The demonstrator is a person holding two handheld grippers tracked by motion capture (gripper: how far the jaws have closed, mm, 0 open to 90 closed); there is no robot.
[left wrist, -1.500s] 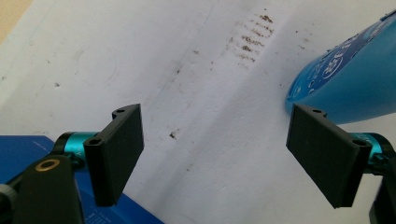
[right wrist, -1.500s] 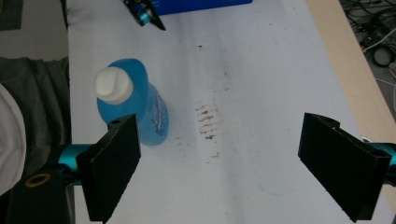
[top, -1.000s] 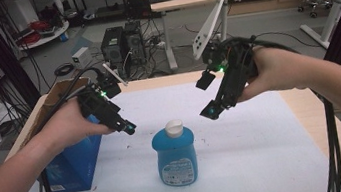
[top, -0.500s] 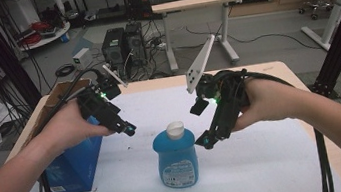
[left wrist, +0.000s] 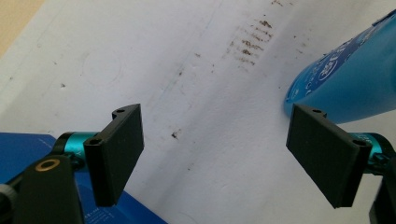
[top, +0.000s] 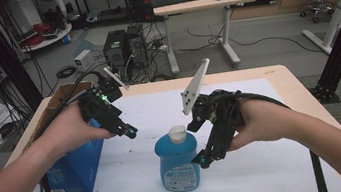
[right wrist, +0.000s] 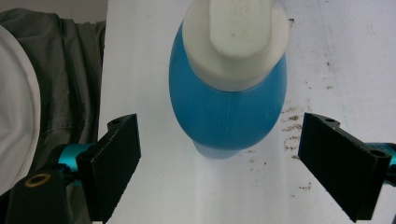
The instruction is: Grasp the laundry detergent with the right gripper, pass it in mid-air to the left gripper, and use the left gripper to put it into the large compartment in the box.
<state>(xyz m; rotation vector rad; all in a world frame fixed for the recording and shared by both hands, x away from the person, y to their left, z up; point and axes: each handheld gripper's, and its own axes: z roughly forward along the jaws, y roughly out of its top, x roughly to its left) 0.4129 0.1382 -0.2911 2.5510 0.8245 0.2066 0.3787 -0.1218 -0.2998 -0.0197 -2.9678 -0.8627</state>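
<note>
A blue liquid-soap bottle (top: pixel 177 161) with a white cap (top: pixel 177 133) stands upright on the white table cover, near its middle. My right gripper (top: pixel 203 161) hangs just right of the bottle, pointing down, open. In the right gripper view the bottle (right wrist: pixel 229 112) sits between and beyond the spread jaws of that gripper (right wrist: pixel 223 149), untouched. My left gripper (top: pixel 130 131) hovers above and left of the cap, open and empty. In the left gripper view its jaws (left wrist: pixel 222 156) frame bare table cover, and the bottle (left wrist: pixel 355 79) lies at the right edge.
A blue carton (top: pixel 74 165) stands at the table's left edge under my left forearm, with an open cardboard box (top: pixel 60 97) behind it. The white cover (top: pixel 270 173) carries small brown stains (left wrist: pixel 250 39). Grey clothing (right wrist: pixel 60 70) shows beyond the near edge.
My right gripper has come down and leftward from above the table to the bottle's right side. The left gripper and the bottle have stayed put.
</note>
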